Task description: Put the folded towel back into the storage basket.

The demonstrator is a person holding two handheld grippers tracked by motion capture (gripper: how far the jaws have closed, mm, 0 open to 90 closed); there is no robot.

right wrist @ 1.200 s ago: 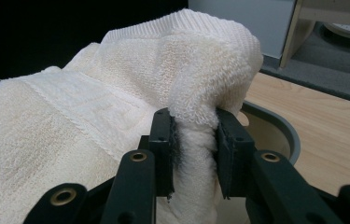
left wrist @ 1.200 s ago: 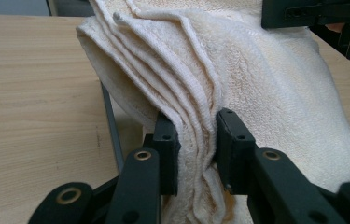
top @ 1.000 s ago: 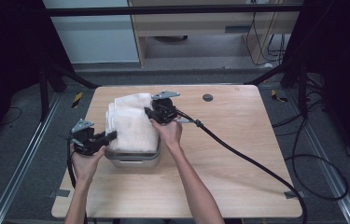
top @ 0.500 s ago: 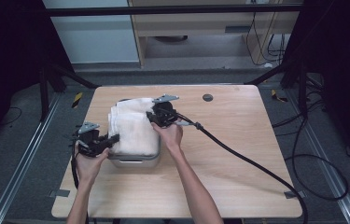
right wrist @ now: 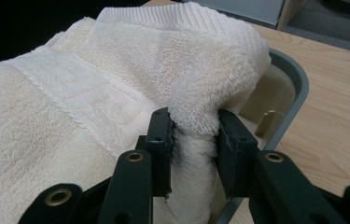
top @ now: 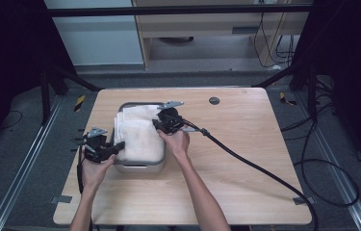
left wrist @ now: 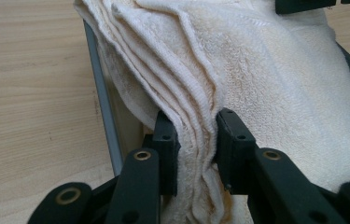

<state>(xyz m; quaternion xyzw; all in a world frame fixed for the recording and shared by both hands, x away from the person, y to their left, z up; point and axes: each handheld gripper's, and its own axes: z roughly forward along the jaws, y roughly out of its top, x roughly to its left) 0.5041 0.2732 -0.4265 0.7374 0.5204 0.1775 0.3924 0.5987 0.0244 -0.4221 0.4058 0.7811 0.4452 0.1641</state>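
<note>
Over at the left of the wooden bench (top: 245, 159), the left tongs (top: 118, 147) pinch the near-left edge of a folded cream towel (top: 137, 134), their jaws pressed on several stacked layers of its hem, as the left gripper view shows (left wrist: 196, 144). That towel lies heaped in a grey rectangular tub (top: 139, 167), draped over its left wall and bulging above the rim. Farther right, the right tongs (top: 160, 126) grip the towel's far-right corner, a thick fold of terry cloth caught between the two black jaws (right wrist: 193, 135), just above the tub's rounded rim (right wrist: 298, 79). A thick black cable (top: 255, 168) trails from the right tongs across the bench to its near-right corner.
</note>
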